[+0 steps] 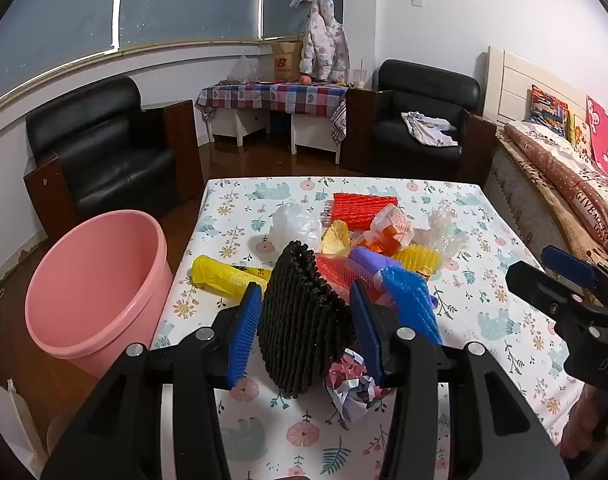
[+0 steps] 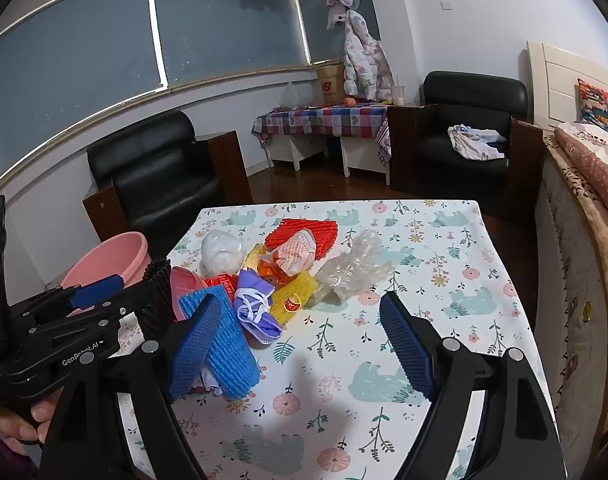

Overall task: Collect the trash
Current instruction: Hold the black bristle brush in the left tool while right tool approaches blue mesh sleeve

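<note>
In the left wrist view my left gripper (image 1: pixel 306 332) is shut on a black foam net (image 1: pixel 300 320), which stands upright between its blue pads, one pad against each side. Behind it on the floral table (image 1: pixel 484 320) lies a trash pile: a yellow bag (image 1: pixel 224 272), a red foam net (image 1: pixel 364 206), a white plastic bag (image 1: pixel 292 220), clear plastic (image 1: pixel 444 232) and crumpled paper (image 1: pixel 352 384). My right gripper (image 2: pixel 304 344) hangs wide open over bare tablecloth. A blue foam net (image 2: pixel 228 344) lies against its left pad, with a purple mask (image 2: pixel 256 308) just beyond.
A pink bucket (image 1: pixel 96 288) stands on the floor off the table's left edge. Two black armchairs (image 1: pixel 104 152) sit beyond the table. A bed (image 1: pixel 564 168) runs along the right side. A hand (image 2: pixel 24 420) holds the left gripper.
</note>
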